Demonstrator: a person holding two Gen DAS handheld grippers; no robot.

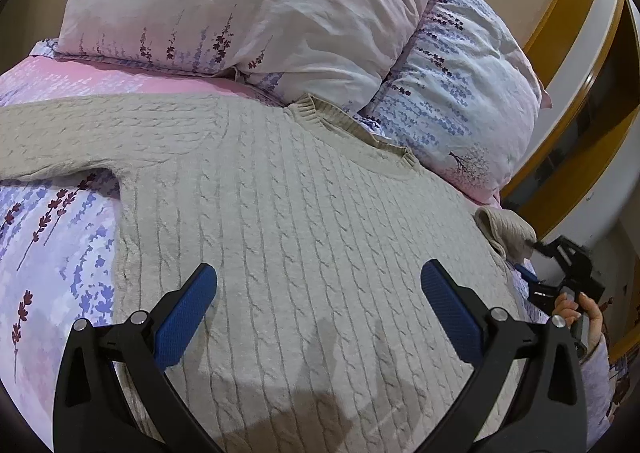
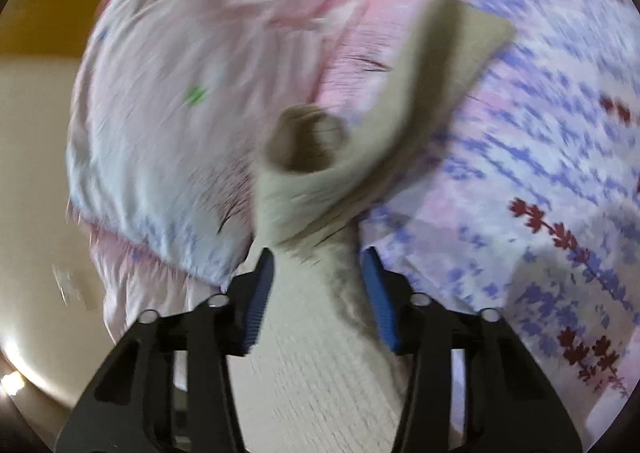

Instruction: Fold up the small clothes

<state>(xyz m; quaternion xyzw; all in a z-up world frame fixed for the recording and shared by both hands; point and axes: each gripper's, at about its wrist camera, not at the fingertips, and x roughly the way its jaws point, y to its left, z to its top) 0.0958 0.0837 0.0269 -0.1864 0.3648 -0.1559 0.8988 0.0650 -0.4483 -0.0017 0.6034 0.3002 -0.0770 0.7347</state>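
Sweater first: a beige cable-knit pullover (image 1: pixel 288 221) lies spread flat on the pink-and-lavender floral bedsheet (image 1: pixel 52 237), ribbed collar toward the far end where two floral pillows (image 1: pixel 240 13) are propped. From my left wrist camera, its one sleeve (image 1: pixel 72 133) runs out to the far left, laid flat. My left gripper (image 1: pixel 318 307) hangs over the near part of the body panel with its blue pads spread wide and nothing between them. At the right edge of this view I can see my right gripper (image 1: pixel 532 245) lifting the other sleeve's cuff (image 1: pixel 506 229) off the bed. Through the right wrist camera, which is badly blurred, the right gripper (image 2: pixel 318 293) has its blue-padded fingers (image 2: pixel 260 301) pressed in on the beige knit sleeve (image 2: pixel 316 293), and the open cuff (image 2: pixel 308 141) stands up just beyond the tips; the left sleeve (image 2: pixel 444 53) shows far off across the sheet. I judge I am at the first fold: bringing the right sleeve inward across the chest. Next I would need to carry that cuff leftward over the body, lay it flat without twisting it, and release; the left claw could press the body panel so the knit does not drag. Thick knit will tend to bunch, so a slow, low pass seems wise.
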